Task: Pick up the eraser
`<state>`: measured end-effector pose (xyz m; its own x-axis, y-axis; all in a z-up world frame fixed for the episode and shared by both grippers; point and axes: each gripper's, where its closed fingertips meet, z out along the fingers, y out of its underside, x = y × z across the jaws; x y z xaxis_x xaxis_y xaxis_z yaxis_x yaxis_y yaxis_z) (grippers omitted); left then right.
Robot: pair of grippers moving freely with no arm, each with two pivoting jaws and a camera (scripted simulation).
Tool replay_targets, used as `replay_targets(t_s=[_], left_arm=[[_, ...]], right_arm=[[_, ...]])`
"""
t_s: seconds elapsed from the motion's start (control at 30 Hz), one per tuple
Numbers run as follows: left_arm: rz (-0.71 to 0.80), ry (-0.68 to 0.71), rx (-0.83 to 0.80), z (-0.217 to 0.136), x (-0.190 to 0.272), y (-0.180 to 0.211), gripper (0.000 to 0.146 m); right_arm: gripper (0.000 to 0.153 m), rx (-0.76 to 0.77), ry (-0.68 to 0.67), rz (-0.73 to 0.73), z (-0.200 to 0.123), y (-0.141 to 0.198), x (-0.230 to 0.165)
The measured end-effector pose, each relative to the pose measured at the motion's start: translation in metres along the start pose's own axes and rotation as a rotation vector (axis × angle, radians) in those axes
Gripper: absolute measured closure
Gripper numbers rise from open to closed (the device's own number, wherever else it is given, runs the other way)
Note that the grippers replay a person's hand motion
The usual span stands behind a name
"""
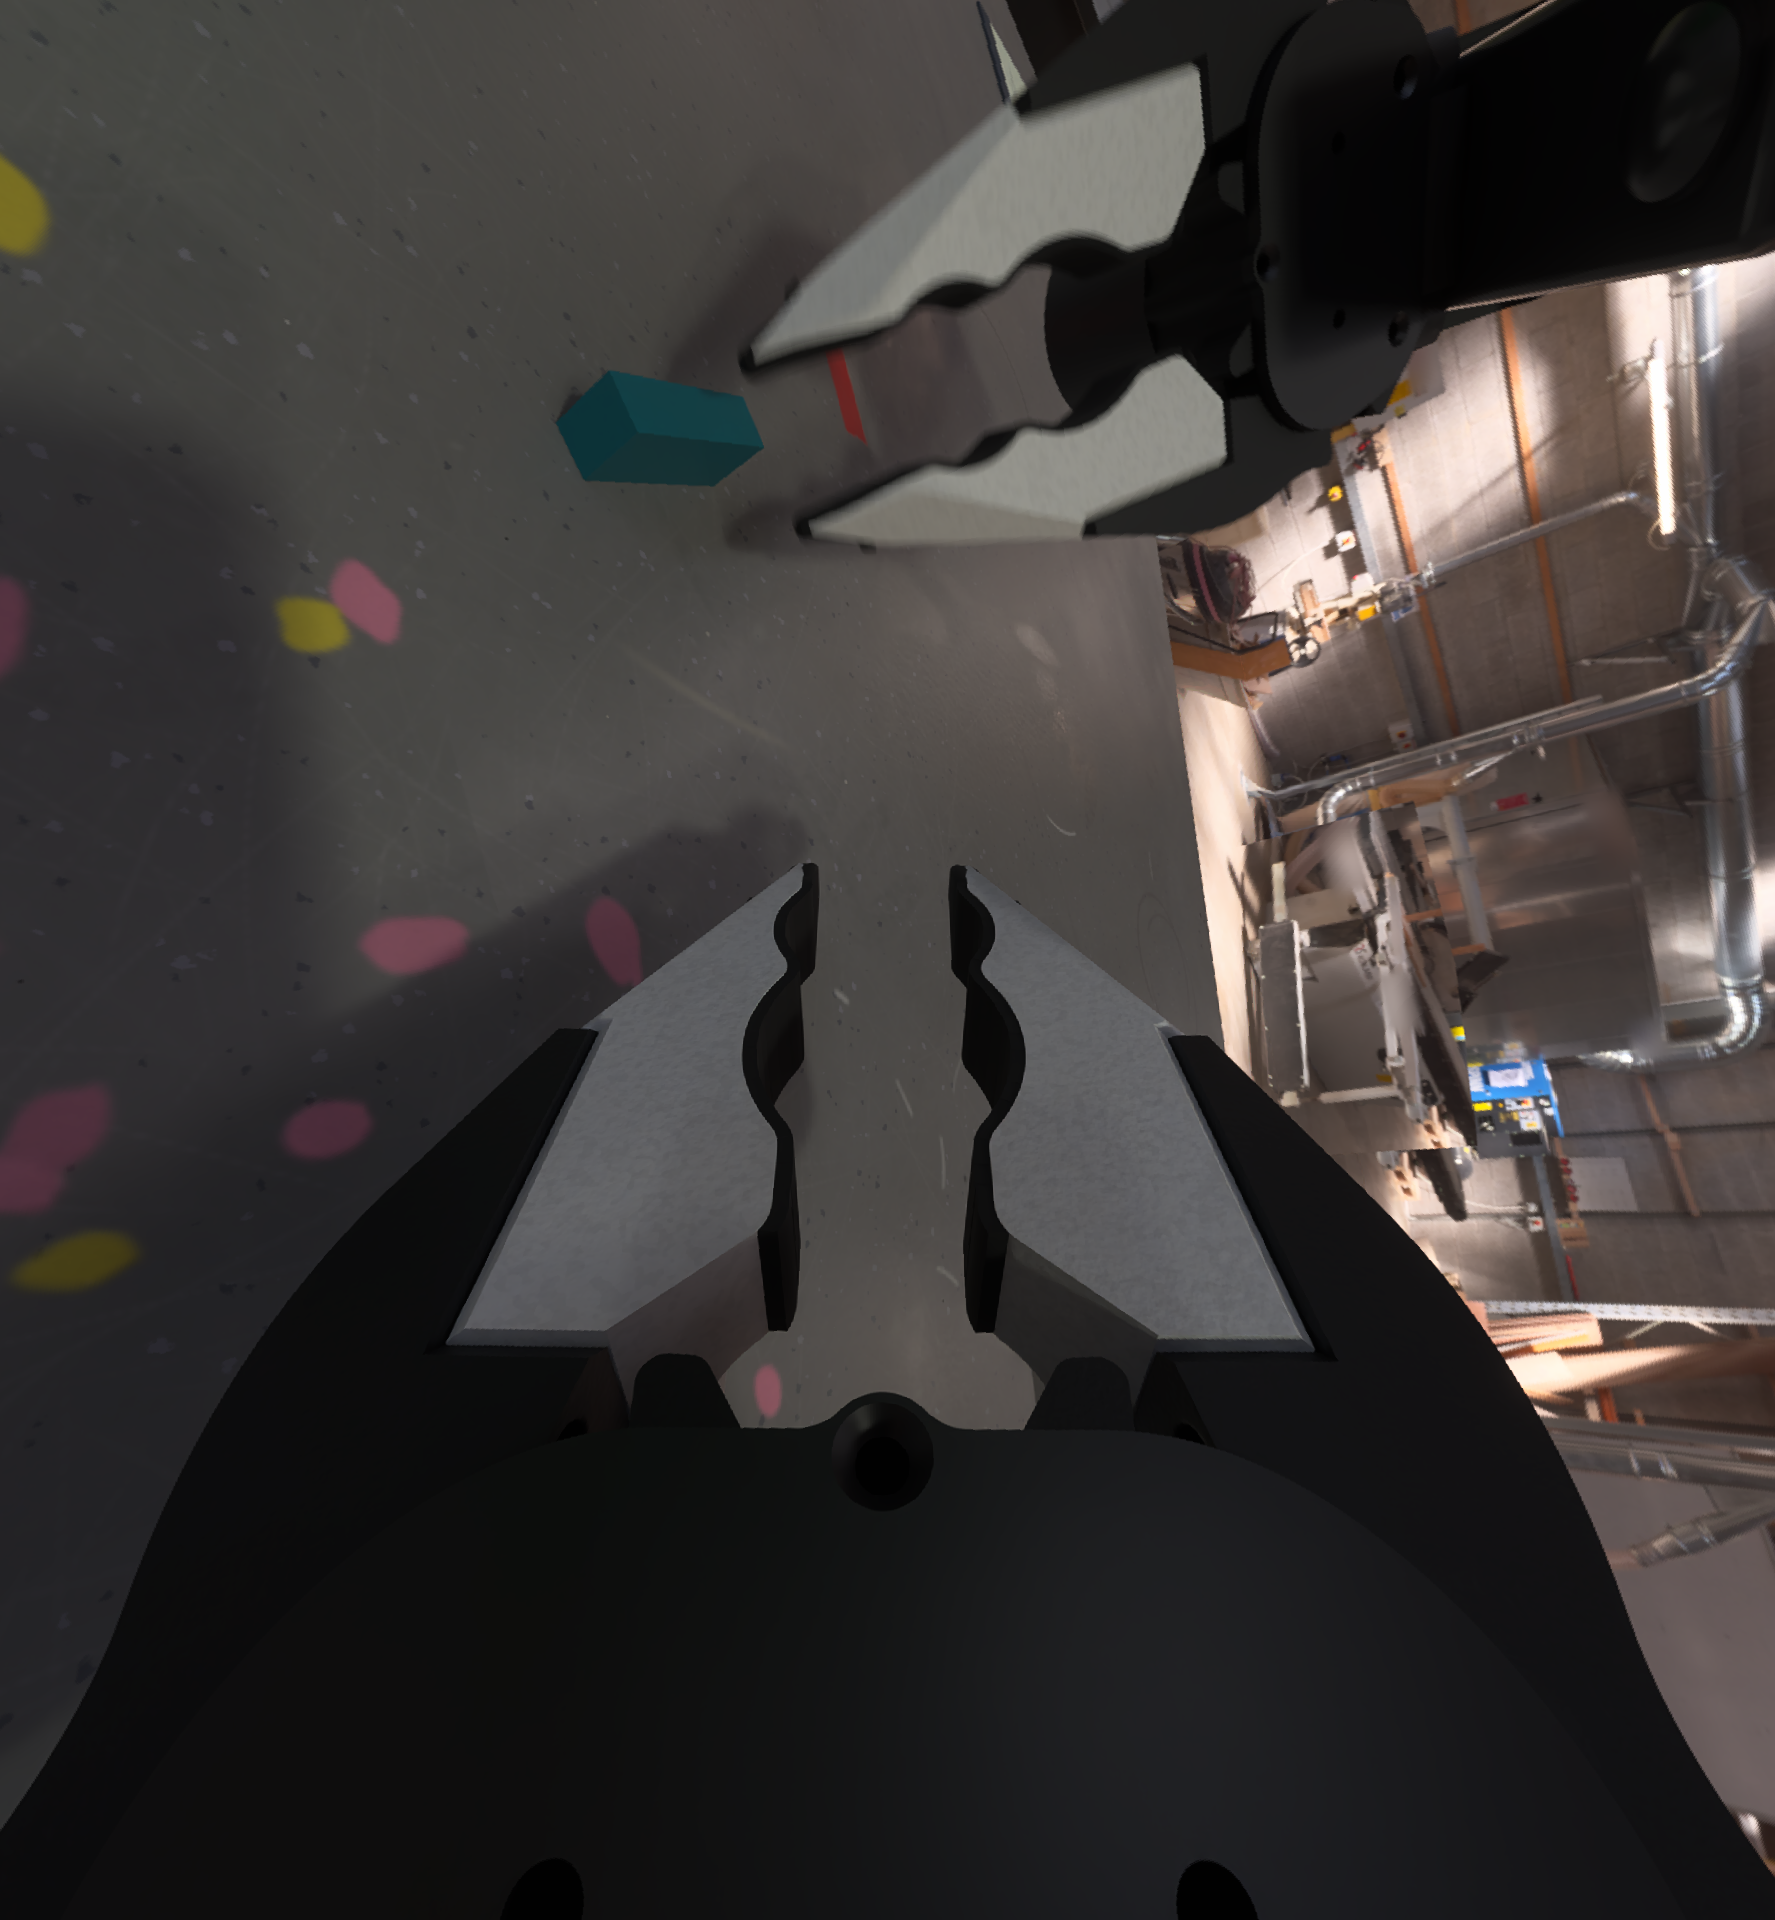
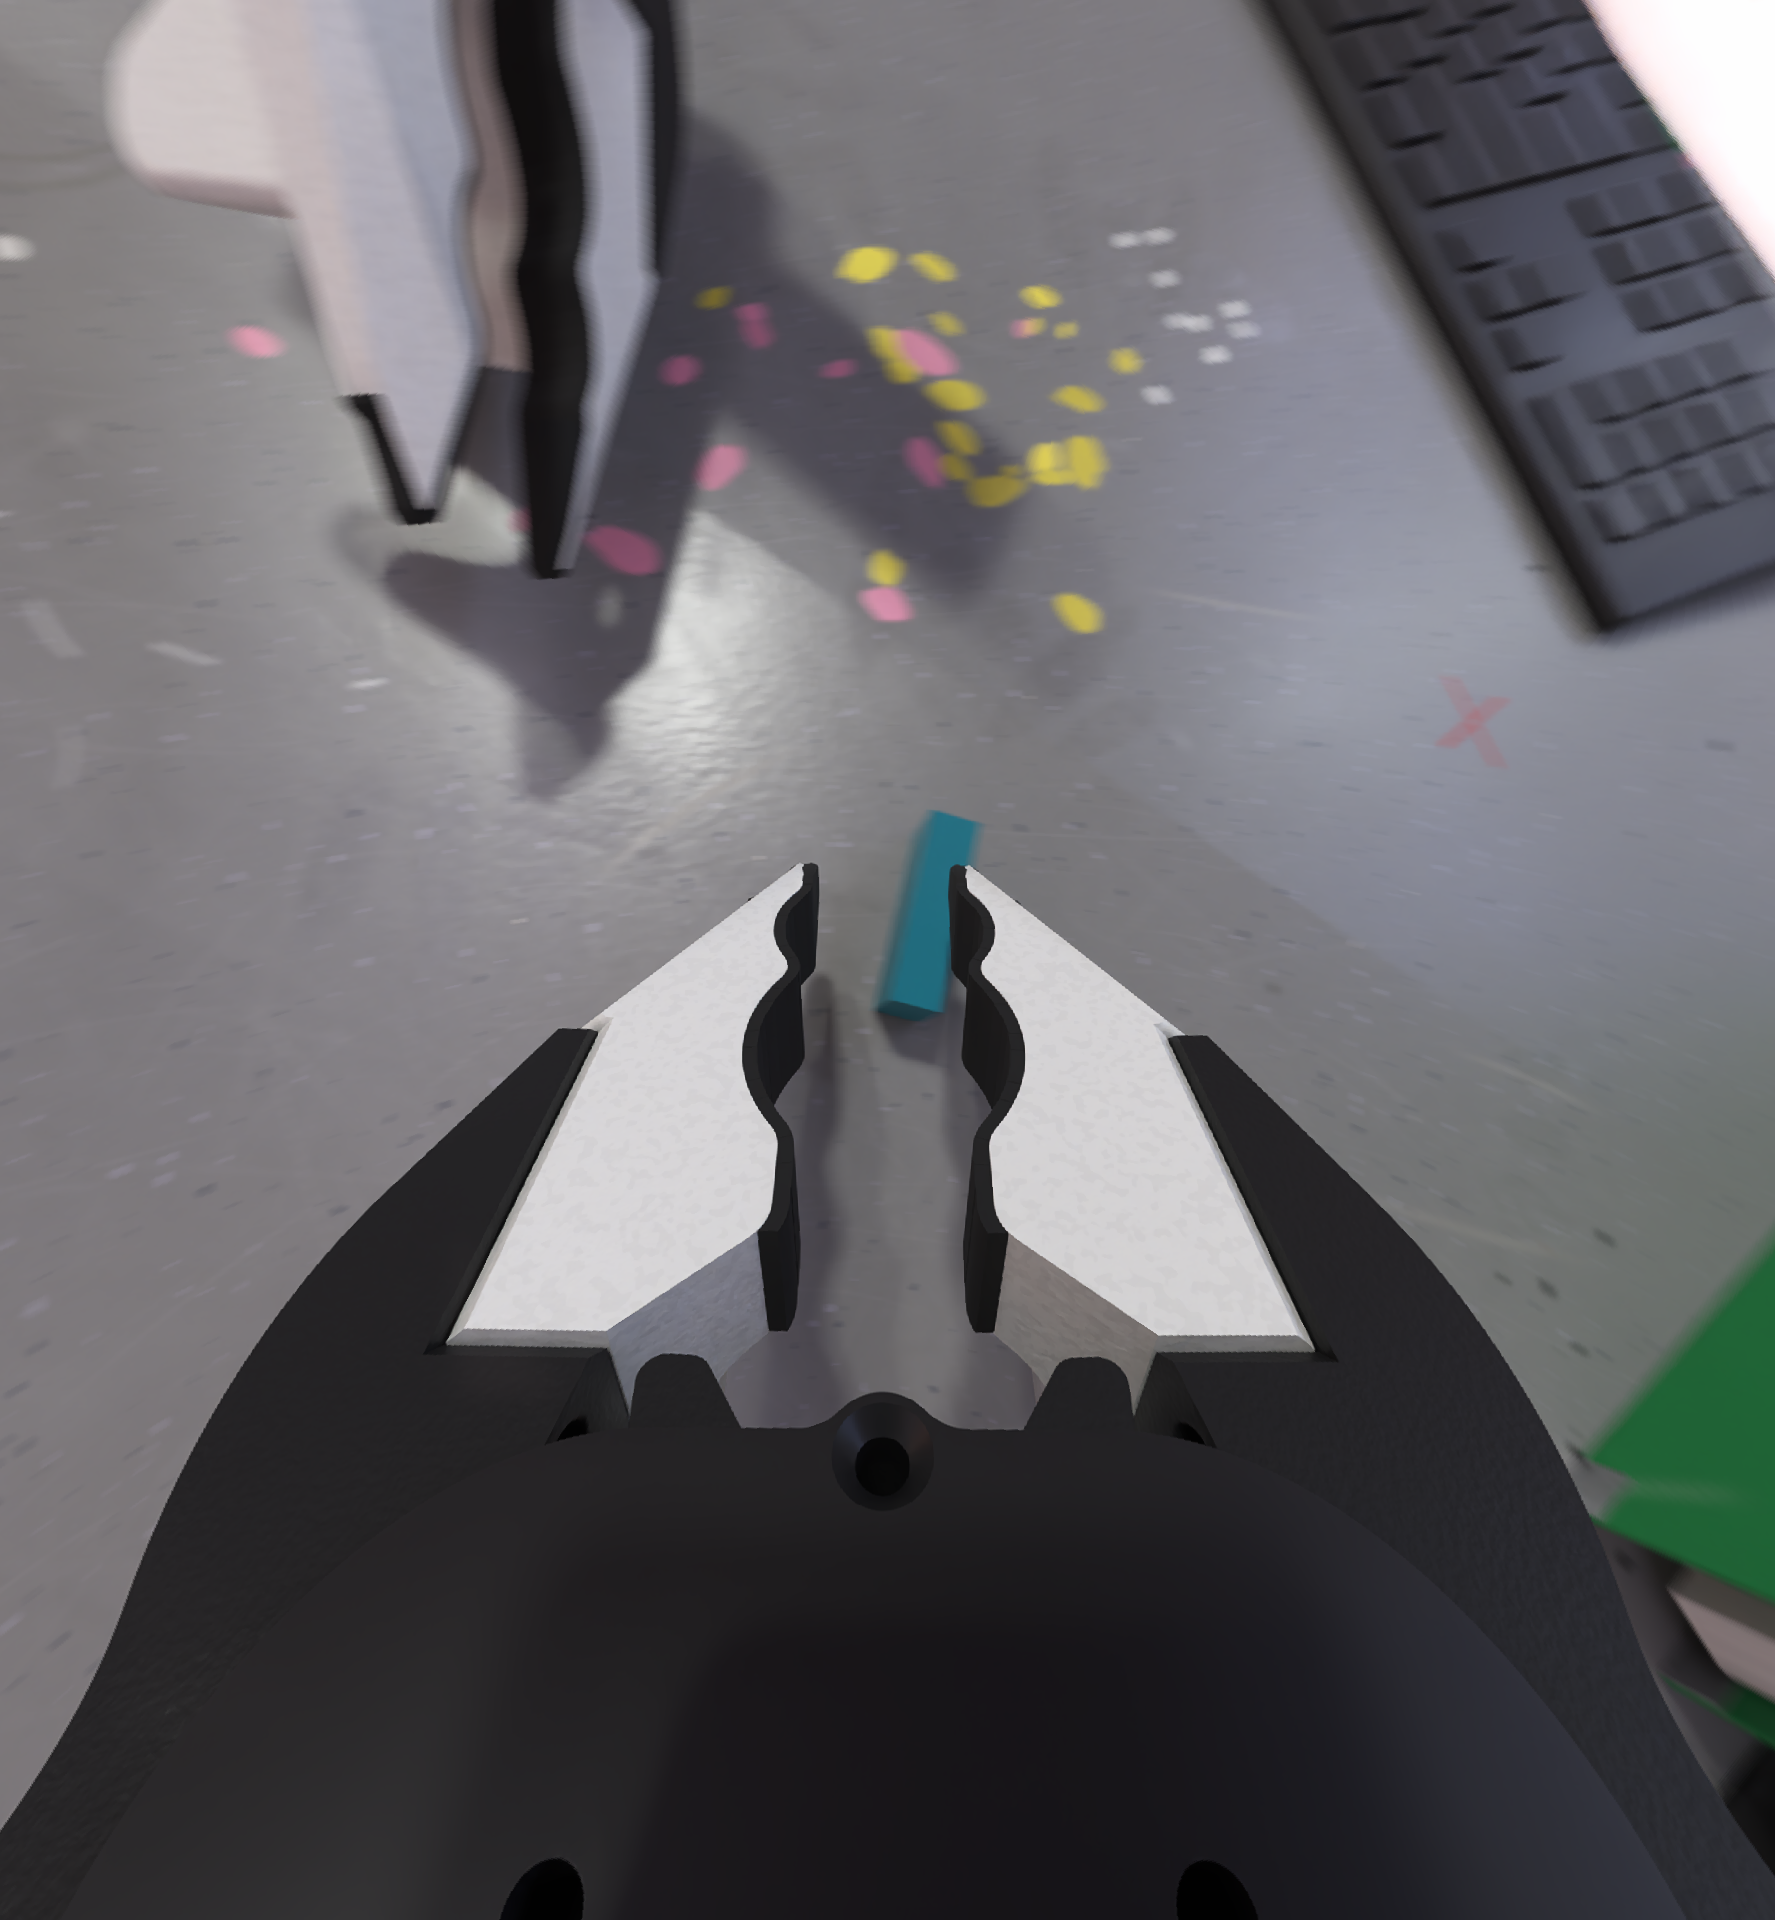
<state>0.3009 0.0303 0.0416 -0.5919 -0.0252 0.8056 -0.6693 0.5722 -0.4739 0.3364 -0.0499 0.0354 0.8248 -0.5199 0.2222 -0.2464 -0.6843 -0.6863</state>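
The eraser [image 1: 657, 429] is a small teal block lying flat on the grey table. In the right wrist view the eraser [image 2: 921, 925] lies partly behind my right fingertip, within the gap's right side. My right gripper [image 2: 883, 873] is open and low over the table, its tips just beside the eraser; it also shows in the left wrist view [image 1: 774, 447], with the eraser just ahead of its tips. My left gripper [image 1: 883, 873] is open and empty, well short of the eraser; it shows in the right wrist view [image 2: 483, 540] at the upper left.
A dark keyboard [image 2: 1610, 301] lies at the upper right. A green book [image 2: 1756, 1455] sits on a stack at the right edge. Pink and yellow spots [image 2: 966, 395] dot the table. The table edge [image 1: 1189, 790] runs down the right of the left wrist view.
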Motion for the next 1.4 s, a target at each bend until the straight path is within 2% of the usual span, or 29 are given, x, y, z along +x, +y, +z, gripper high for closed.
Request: replay_targets(t_s=[0.07, 0.17, 0.3, 0.57, 0.7, 0.87, 1.07, 1.2, 1.3, 1.4], left_arm=[[0.0, -0.008, 0.003, 0.0, -0.001, 0.0, 0.121], [0.004, -0.012, -0.003, 0.001, -0.002, 0.0, 0.121], [0.011, -0.015, -0.022, 0.004, -0.001, 0.003, 0.121], [0.029, -0.036, -0.015, 0.003, -0.003, 0.001, 0.12], [0.04, -0.071, 0.076, -0.009, -0.008, -0.013, 0.122], [0.042, -0.119, 0.155, -0.027, -0.018, -0.024, 0.125], [0.053, -0.133, 0.137, -0.03, -0.021, -0.022, 0.125], [0.081, -0.156, 0.11, -0.027, -0.023, -0.019, 0.125], [0.097, -0.171, 0.101, -0.028, -0.024, -0.018, 0.125], [0.093, -0.167, 0.101, -0.028, -0.024, -0.017, 0.125]], right_arm=[[0.128, -0.04, -0.09, -0.027, 0.003, 0.001, -0.016], [0.13, -0.138, -0.103, -0.116, 0.006, 0.01, -0.029], [0.132, -0.207, -0.2, -0.081, 0.004, 0.018, -0.045], [0.134, -0.202, -0.226, -0.035, 0.014, 0.006, -0.055], [0.13, -0.118, -0.205, 0.089, 0.03, -0.012, -0.062], [0.128, -0.045, -0.129, 0.13, 0.028, -0.024, -0.044], [0.127, 0.097, 0.075, 0.244, 0.006, -0.029, 0.01], [0.127, 0.171, 0.055, 0.374, -0.002, -0.03, 0.021], [0.127, 0.153, 0.12, 0.367, -0.007, -0.023, 0.033], [0.114, 0.193, 0.03, 0.431, -0.014, -0.026, 0.029]])
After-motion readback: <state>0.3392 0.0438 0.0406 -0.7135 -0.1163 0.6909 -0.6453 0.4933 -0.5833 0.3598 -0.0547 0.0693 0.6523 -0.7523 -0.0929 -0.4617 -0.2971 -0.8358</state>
